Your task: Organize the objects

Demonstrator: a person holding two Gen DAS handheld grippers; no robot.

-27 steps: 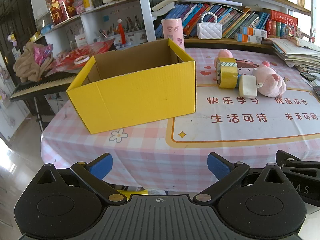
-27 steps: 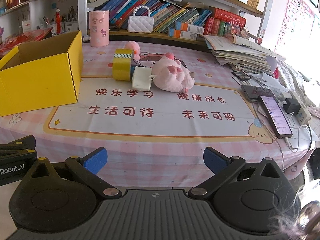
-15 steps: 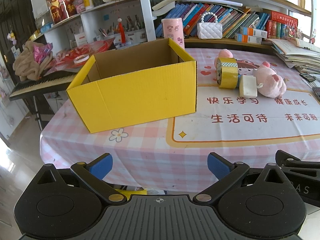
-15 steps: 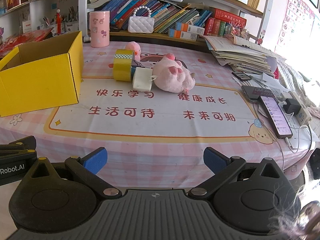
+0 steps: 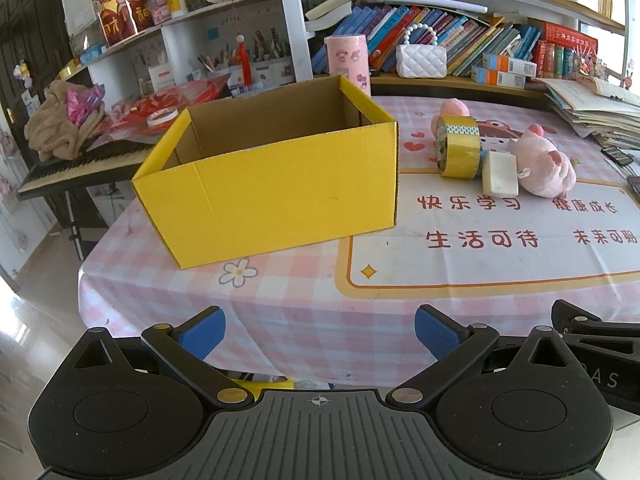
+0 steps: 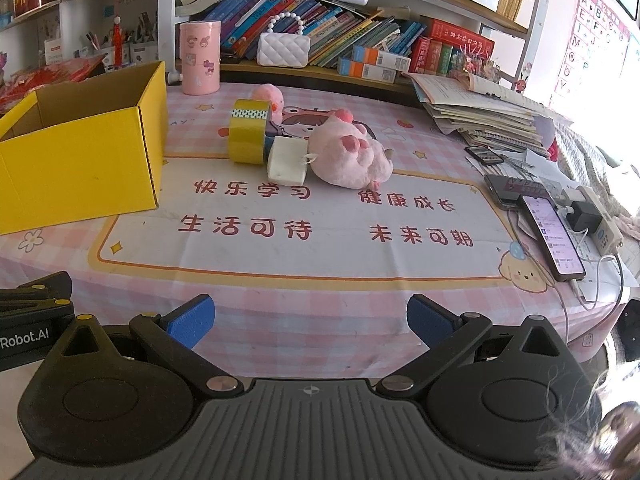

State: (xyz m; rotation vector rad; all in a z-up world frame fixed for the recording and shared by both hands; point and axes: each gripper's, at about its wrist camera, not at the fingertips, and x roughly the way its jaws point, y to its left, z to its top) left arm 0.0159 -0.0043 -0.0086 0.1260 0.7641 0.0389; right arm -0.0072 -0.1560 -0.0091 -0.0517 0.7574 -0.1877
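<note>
Right wrist view: the tape roll (image 6: 248, 136), white block (image 6: 287, 160) and pink plush (image 6: 348, 156) sit bunched mid-table, just right of the open yellow box (image 6: 80, 160), probably their destination. Both the right claw (image 6: 310, 318) and left claw (image 5: 320, 326) hang spread and empty off the table (image 6: 320, 256) edge.

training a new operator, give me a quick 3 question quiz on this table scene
1. True or false: the yellow box already holds the tape roll.
2. What touches the white block on its right? A) pink plush pig B) phone C) pink canister
3. Fill in: both the left gripper and right gripper are ____.

Key: 1 false; 2 A; 3 open
</note>
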